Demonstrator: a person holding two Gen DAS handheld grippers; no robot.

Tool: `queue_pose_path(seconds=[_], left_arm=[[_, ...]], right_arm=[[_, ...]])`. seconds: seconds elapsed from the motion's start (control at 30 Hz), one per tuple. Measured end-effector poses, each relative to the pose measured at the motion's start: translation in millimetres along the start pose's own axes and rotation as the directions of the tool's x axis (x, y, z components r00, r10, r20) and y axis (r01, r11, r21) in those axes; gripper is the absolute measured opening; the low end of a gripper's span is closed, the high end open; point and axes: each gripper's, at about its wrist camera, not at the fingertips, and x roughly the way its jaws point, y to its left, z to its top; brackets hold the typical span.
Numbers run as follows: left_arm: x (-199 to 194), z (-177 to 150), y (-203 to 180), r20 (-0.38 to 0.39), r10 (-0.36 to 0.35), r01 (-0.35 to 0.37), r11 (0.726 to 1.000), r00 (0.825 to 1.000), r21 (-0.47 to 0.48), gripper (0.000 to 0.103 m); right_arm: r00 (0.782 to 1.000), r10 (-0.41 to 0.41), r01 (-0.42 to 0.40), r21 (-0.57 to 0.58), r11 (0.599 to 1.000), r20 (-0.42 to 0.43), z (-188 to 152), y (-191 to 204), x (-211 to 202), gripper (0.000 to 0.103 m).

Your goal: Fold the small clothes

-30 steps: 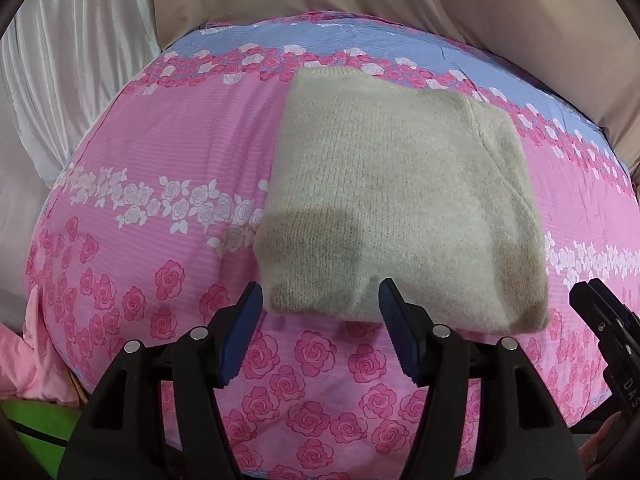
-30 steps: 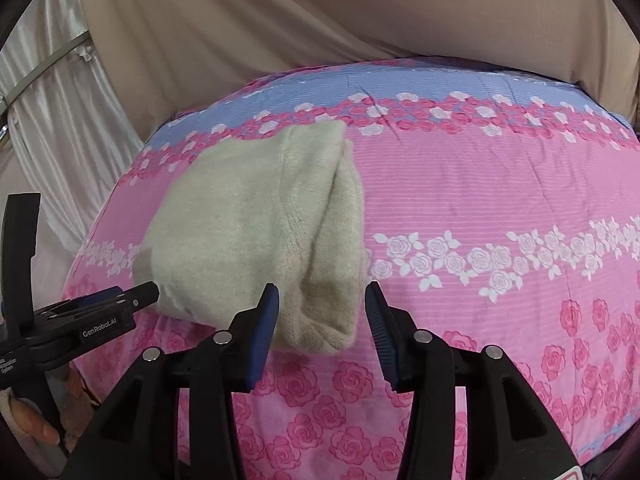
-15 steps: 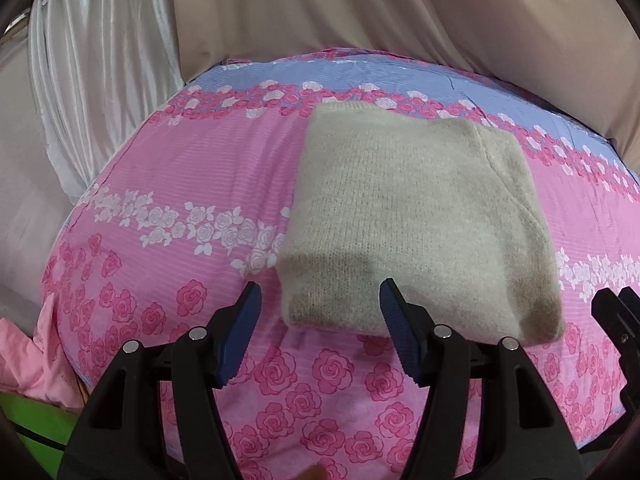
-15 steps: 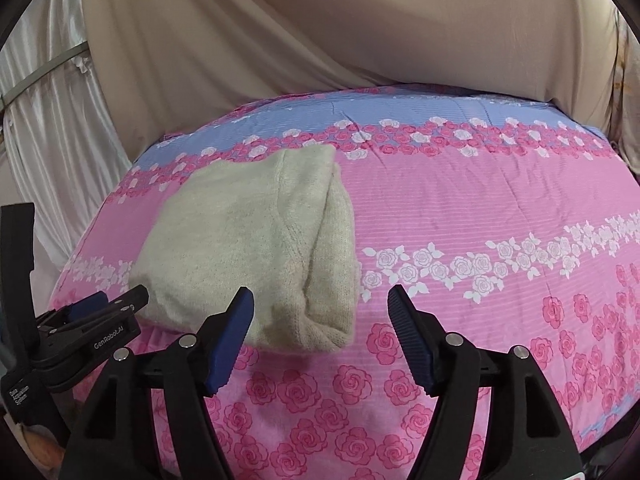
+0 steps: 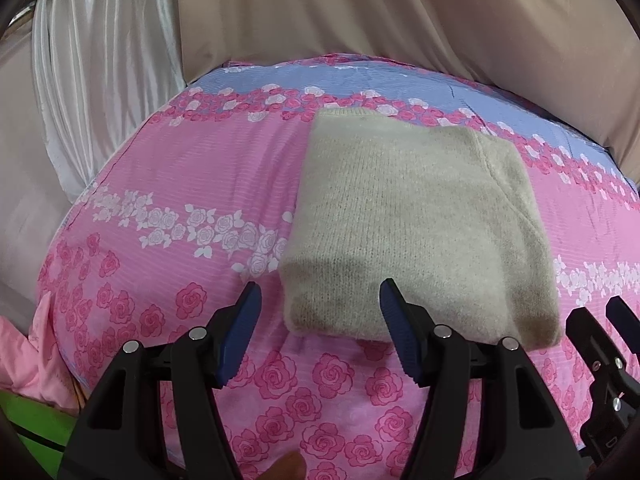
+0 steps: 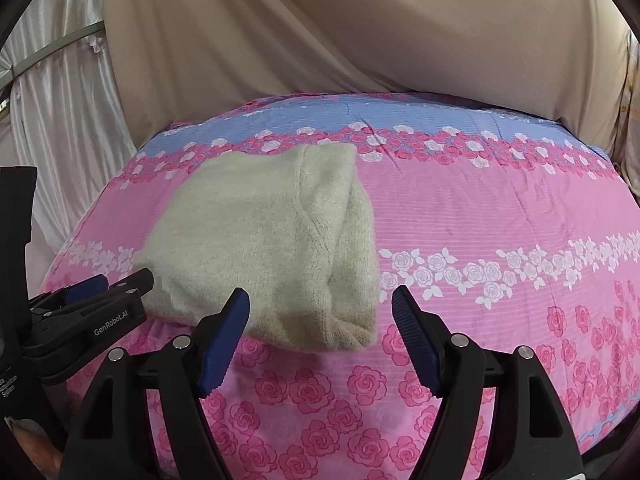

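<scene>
A beige knit sweater lies folded into a compact rectangle on the pink rose-print sheet. It also shows in the right wrist view, with its thick folded edge on the right. My left gripper is open and empty, just short of the sweater's near left corner. My right gripper is open and empty, just short of the near right corner. Each gripper shows at the edge of the other's view: the right gripper and the left gripper.
The sheet covers a raised surface with a blue band at the far side. Beige drapes hang behind, white satin curtains at the left. Pink cloth and something green lie off the near left edge.
Both grippers have drawn back from the sweater's near edge. The right gripper's jaws have spread wider. The sweater lies still.
</scene>
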Motion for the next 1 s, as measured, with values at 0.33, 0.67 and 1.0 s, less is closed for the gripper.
queue_pose_path(seconds=[0.33, 0.67, 1.0], left_arm=[[-6.3, 7.0, -2.3, 0.026, -0.007, 0.007, 1.0, 1.0, 0.005, 0.06], [-12.1, 13.8, -1.6, 0.051, -0.015, 0.016, 1.0, 0.999, -0.01, 0.08], [-8.8, 14.2, -4.5, 0.035, -0.053, 0.053, 0.999, 0.998, 0.011, 0.089]], right_arm=[[1.0, -0.013, 0.012, 0.012, 1.0, 0.026, 4.0, -5.4, -2.3, 0.072], [1.0, -0.005, 0.005, 0.01, 1.0, 0.029, 5.7, -2.5, 0.1, 0.072], [1.0, 0.002, -0.002, 0.008, 1.0, 0.024, 5.7, -0.7, 3.0, 0.072]])
